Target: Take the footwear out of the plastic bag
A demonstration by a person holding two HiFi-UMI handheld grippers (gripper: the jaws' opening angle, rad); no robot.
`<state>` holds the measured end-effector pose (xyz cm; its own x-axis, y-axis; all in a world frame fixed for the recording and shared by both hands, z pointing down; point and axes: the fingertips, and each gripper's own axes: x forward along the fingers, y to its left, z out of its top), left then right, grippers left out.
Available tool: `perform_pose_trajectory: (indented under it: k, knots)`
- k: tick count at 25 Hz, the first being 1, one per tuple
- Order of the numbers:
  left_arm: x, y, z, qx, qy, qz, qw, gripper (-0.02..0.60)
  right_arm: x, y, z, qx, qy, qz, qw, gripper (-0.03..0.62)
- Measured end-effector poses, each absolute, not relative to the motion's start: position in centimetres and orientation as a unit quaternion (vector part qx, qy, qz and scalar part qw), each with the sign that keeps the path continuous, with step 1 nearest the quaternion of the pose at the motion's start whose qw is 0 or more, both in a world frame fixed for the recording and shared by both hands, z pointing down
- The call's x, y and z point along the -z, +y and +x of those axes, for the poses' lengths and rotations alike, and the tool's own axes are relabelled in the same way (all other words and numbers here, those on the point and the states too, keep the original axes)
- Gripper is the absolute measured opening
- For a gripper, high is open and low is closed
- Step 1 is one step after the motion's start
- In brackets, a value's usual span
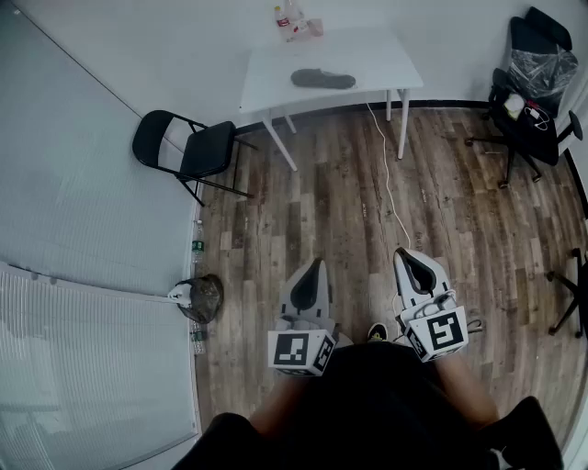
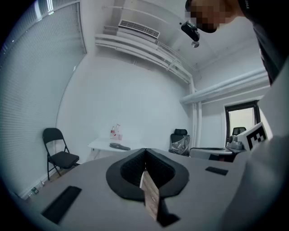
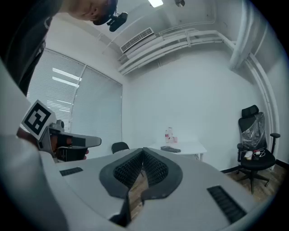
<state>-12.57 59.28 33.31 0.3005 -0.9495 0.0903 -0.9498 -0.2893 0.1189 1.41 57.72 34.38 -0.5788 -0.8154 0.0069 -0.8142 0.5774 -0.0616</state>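
Footwear (image 1: 323, 79) lay flat on the white table (image 1: 276, 66), well apart from both grippers. It was dark grey, long and low in profile. Couldn't tell at that range whether a plastic bag was around it. Bottles (image 1: 292, 20) stood at the table's far edge. Dark bin (image 1: 208, 294) sat on the floor by the wall, contents unreadable. Left gripper (image 1: 316, 263) and right gripper (image 1: 401, 253) were level, jaws fully together, nothing between them.
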Motion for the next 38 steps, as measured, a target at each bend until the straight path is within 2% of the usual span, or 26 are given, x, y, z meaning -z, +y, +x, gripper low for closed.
perform_pose_trajectory:
  k: [5, 18, 27, 38]
  knots:
    - [-33.4, 58.5, -12.0, 0.004, -0.595, 0.8, 0.077, 0.021, -34.3, 56.9, 3.0, 0.03, 0.886, -0.462, 0.016, 0.017]
    - [-33.6, 60.4, -10.8, 0.001, -0.586, 0.806, 0.082, 0.021, -33.6, 58.1, 6.2, 0.096, 0.872, -0.473, 0.085, 0.018]
    - [-34.2, 60.3, -12.0, -0.014, -0.586, 0.805, 0.085, 0.021, -34.1, 57.7, 5.3, 0.108, 0.871, -0.471, 0.095, 0.018]
    - [-34.6, 55.2, -13.7, -0.011, -0.582, 0.807, 0.094, 0.021, -34.6, 52.6, 3.6, 0.111, 0.868, -0.475, 0.088, 0.018]
